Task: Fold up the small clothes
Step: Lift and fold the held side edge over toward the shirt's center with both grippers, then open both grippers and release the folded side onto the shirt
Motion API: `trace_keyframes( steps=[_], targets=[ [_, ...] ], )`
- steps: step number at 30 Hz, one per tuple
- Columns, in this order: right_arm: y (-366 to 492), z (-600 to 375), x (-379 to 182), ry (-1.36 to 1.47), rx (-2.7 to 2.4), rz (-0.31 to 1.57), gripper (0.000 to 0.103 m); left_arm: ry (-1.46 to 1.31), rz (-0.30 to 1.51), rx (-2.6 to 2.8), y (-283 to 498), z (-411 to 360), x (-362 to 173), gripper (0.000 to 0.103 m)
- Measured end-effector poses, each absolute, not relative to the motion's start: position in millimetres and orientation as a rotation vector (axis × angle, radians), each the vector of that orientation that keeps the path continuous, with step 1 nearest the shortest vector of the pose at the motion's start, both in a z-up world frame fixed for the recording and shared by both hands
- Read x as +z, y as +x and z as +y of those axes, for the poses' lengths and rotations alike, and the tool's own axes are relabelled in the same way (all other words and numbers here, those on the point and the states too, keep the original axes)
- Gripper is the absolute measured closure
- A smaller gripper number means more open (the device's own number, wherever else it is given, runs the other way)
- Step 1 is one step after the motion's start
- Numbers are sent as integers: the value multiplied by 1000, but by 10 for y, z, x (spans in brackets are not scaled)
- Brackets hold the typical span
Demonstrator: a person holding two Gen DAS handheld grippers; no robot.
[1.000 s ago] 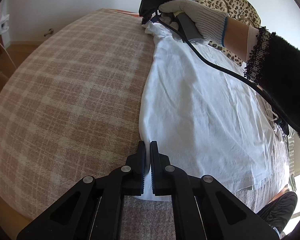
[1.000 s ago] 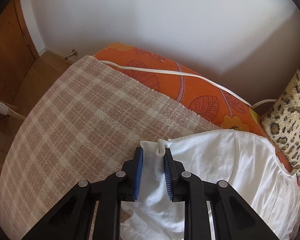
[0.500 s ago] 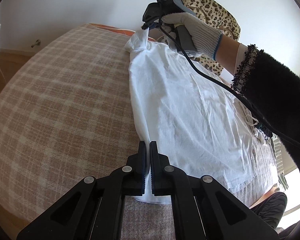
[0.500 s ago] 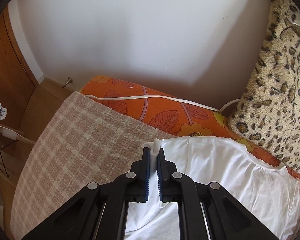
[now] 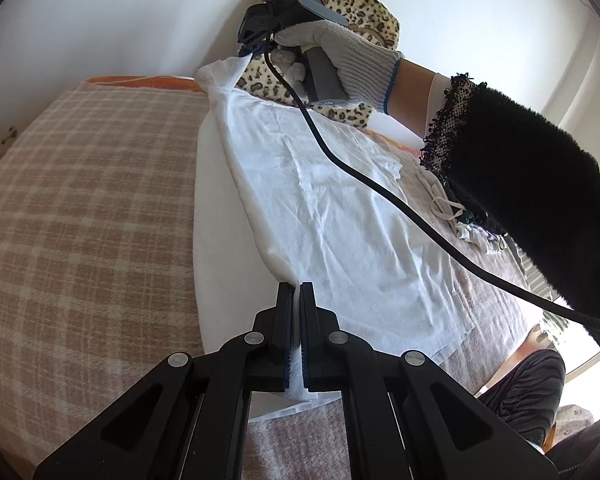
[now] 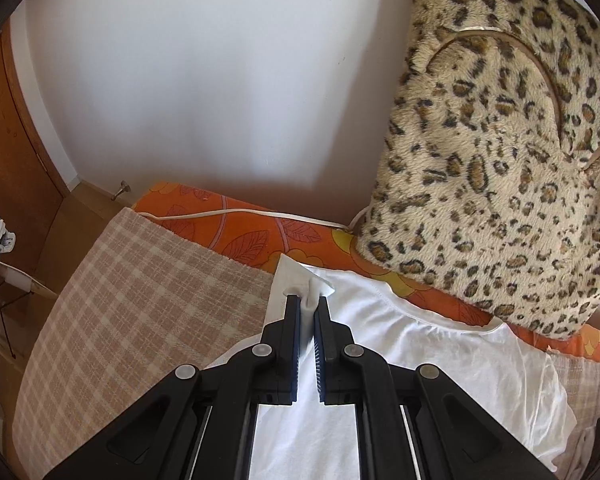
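Note:
A white T-shirt (image 5: 340, 216) lies on a pink-and-cream checked blanket (image 5: 80, 200) on a bed. Its left side is lifted off the blanket between both grippers. My left gripper (image 5: 296, 292) is shut on the shirt's near hem edge. Farther back, a gloved hand (image 5: 340, 56) holds my right gripper (image 5: 249, 51), which is shut on the shirt's far corner. In the right wrist view my right gripper (image 6: 310, 304) pinches a bunched white fold of the T-shirt (image 6: 440, 360), whose neckline lies to the right.
A leopard-print cushion (image 6: 500, 140) leans against the white wall at the bed's head. An orange flowered sheet (image 6: 240, 236) with a white cable (image 6: 220, 213) shows beyond the blanket. More small garments (image 5: 452, 208) lie by the black sleeve (image 5: 520, 180). A wooden door (image 6: 8, 128) stands at left.
Both grippers have risen and shifted right, lifting the shirt's left side off the blanket. The right gripper's jaws closed tighter on the far corner.

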State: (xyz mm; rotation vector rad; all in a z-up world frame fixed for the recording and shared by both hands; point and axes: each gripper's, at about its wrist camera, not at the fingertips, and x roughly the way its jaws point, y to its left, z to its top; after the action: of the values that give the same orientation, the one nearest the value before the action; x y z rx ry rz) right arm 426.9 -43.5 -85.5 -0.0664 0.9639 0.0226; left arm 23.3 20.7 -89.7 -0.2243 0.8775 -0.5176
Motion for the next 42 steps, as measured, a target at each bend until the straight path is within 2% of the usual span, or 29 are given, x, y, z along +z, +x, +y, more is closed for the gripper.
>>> trace_keyframes(
  steps=[4, 11, 12, 13, 14, 15, 20, 27, 35, 39, 42],
  targets=[
    [4118, -871, -826, -63, -29, 948, 99, -179, 918, -571, 219, -55, -1009, 101],
    [4072, -1321, -1133, -28, -66, 1017, 98, -106, 998, -608, 257, -328, -1212, 100],
    [4078, -1338, -1183, -45, -84, 1032, 93, -104, 1014, -614, 271, -344, -1225, 97],
    [4084, -1352, -1228, -58, -100, 1043, 90, -106, 1035, -622, 285, -363, -1236, 87],
    [4085, -1372, -1253, -68, -115, 1045, 80, -109, 1047, -623, 261, -371, -1232, 76],
    [4076, -1397, -1255, -70, -130, 1040, 71, -119, 1046, -630, 239, -366, -1210, 75],
    [3951, -1487, -1133, -79, -154, 995, 69, -92, 979, -651, 93, -313, -1057, 75],
    [3573, -1189, -1003, -1, 132, 917, 69, -134, 926, -542, 130, 30, -985, 75],
    [3548, -823, -1419, -74, 195, 1035, 70, -117, 1030, -504, 207, 69, -1283, 75],
    [3591, -1099, -1505, -108, 42, 1084, 68, -77, 1030, -492, 179, 26, -1301, 74],
    [3534, -1497, -1370, -20, -40, 1083, 65, -52, 988, -474, 134, -14, -1211, 75]
  ],
)
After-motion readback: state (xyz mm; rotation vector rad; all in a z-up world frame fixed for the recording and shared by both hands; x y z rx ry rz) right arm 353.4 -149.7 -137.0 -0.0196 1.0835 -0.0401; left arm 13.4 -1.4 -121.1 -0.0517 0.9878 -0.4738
